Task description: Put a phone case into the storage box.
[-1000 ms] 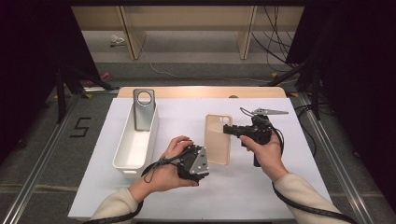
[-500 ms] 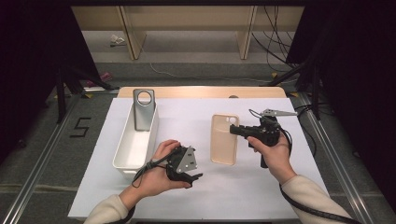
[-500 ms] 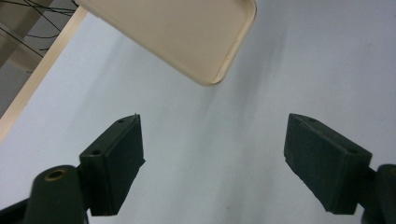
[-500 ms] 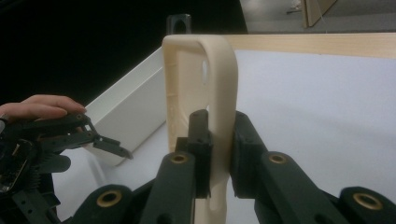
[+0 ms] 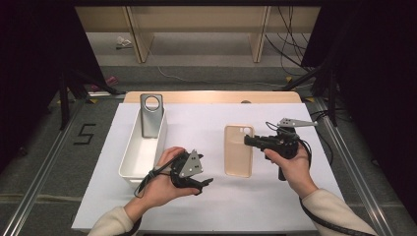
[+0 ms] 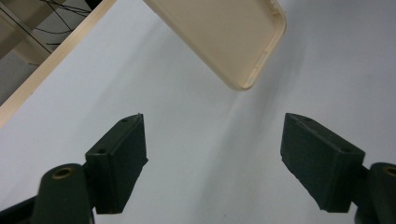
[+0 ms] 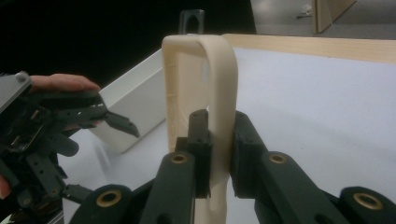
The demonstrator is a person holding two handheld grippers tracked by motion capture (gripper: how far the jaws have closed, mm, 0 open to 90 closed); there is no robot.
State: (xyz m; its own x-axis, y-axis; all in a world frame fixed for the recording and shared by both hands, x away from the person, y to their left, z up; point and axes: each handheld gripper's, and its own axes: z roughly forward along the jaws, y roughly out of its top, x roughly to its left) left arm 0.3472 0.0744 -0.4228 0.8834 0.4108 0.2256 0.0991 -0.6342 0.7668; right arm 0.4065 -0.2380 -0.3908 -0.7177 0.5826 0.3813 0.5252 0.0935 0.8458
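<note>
High view: the beige phone case [image 5: 238, 150] lies near the tabletop [image 5: 206, 123] centre, right gripper [image 5: 248, 141] clamping its right edge.

Left gripper view: left gripper [image 6: 215, 163] fingers [image 6: 119, 161] stand wide, nothing between, having just narrowed slightly.

Right gripper view: fingers [image 7: 201, 144] pinch the case rim; the white bin [image 7: 135, 100] stands beyond.

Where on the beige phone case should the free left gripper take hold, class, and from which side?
Grip the case on its near short rim, coming from the person's side. The right gripper is shut on the right long rim, and the left gripper, open, faces that near end; the thin raised wall fits between the pads.
</note>
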